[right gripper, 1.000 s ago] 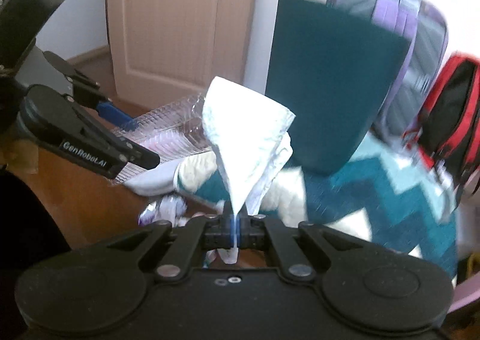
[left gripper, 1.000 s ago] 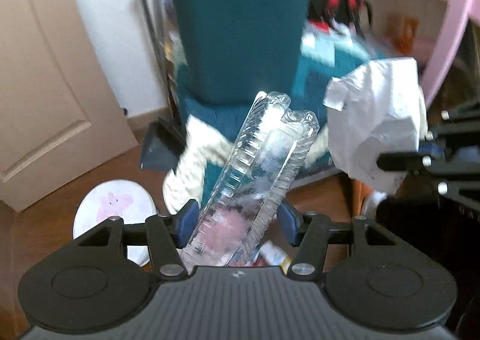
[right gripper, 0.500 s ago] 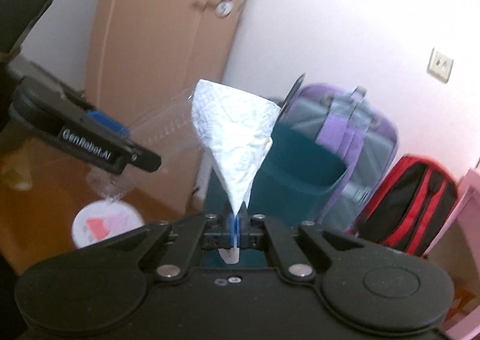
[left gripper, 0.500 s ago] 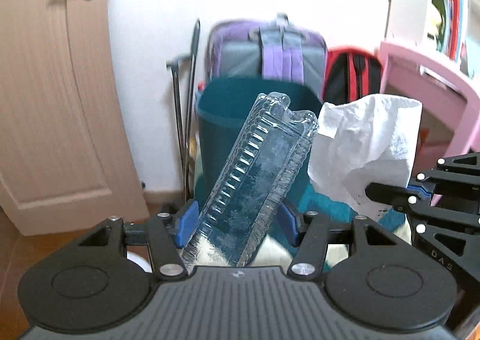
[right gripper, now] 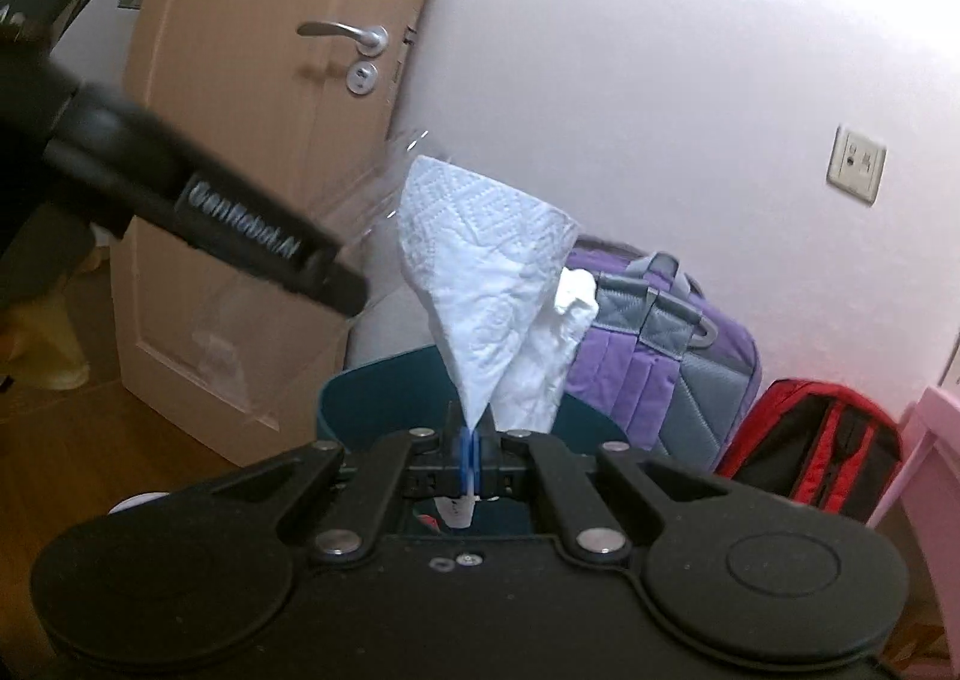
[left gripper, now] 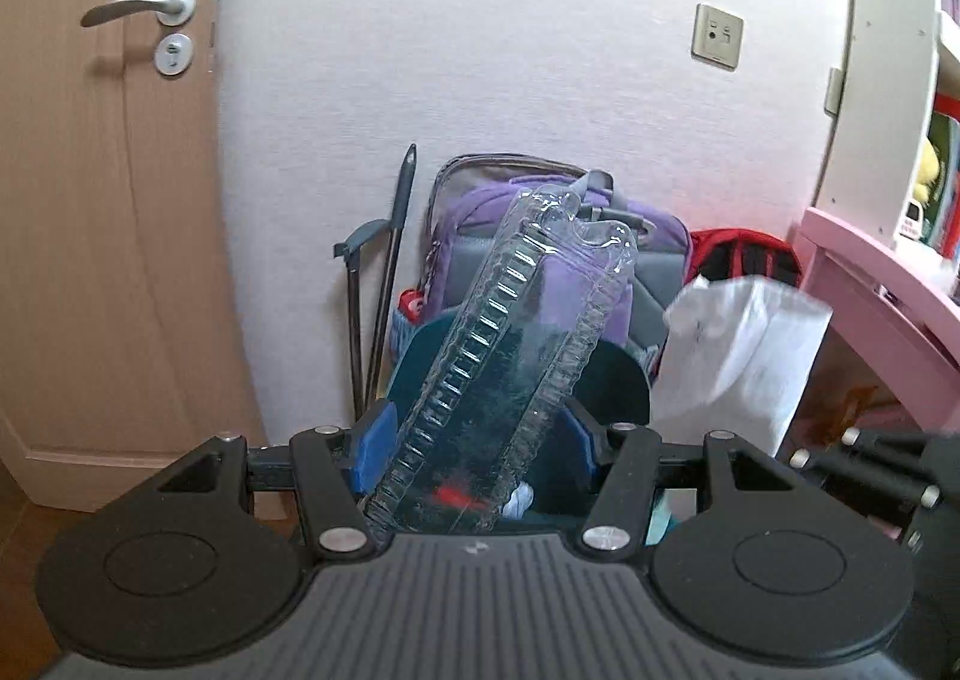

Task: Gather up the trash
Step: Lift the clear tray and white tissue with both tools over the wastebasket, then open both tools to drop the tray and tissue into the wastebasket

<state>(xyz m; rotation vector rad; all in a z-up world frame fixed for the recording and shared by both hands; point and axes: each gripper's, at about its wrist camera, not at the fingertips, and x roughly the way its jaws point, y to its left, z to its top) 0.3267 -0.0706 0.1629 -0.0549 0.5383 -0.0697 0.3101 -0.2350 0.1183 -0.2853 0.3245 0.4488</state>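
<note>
My left hand-held gripper (left gripper: pixel 480 440) clamps a crushed plastic bottle (left gripper: pixel 516 356); my right hand-held gripper (right gripper: pixel 471 446) pinches a paper towel (right gripper: pixel 486 272) above the teal bin (right gripper: pixel 384 386).

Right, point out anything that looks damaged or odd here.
The clear plastic bottle in the left claw is crushed flat and leans to the right. The paper towel pinched in the right claw is crumpled. Both are over the teal bin; nothing is spilled.

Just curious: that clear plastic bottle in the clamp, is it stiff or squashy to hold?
Probably squashy: the clear plastic bottle already looks flattened and creased. Likely light too, since it looks empty. Its ribbed sides may help the left hand-held gripper keep hold.
</note>
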